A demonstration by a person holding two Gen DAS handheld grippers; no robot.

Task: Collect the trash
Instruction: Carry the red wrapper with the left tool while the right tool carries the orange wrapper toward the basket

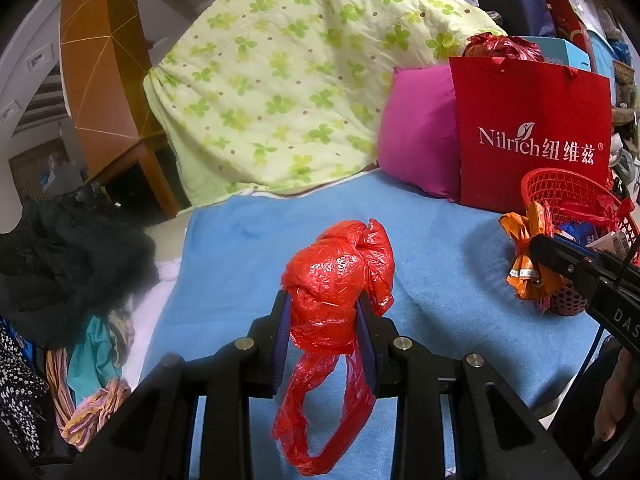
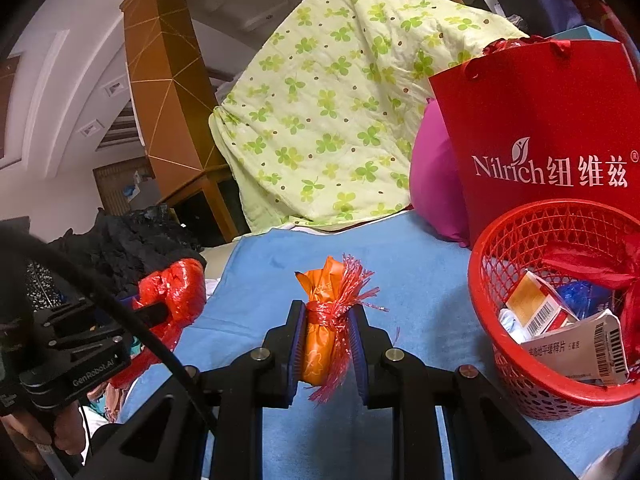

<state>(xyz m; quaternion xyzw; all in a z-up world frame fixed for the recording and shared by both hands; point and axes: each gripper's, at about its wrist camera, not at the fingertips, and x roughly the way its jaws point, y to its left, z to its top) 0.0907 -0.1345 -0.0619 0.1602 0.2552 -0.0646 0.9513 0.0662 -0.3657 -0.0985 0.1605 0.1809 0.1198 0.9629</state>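
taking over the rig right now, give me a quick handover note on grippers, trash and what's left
Left gripper: shut on the crumpled red plastic bag, held above the blue towel.
Right gripper: shut on the orange wrapper bundle tied with red tinsel, just left of the red basket.
Done: the basket already holds boxes and other scraps.
Left: drop both held pieces into the basket. No other loose trash shows on the towel.
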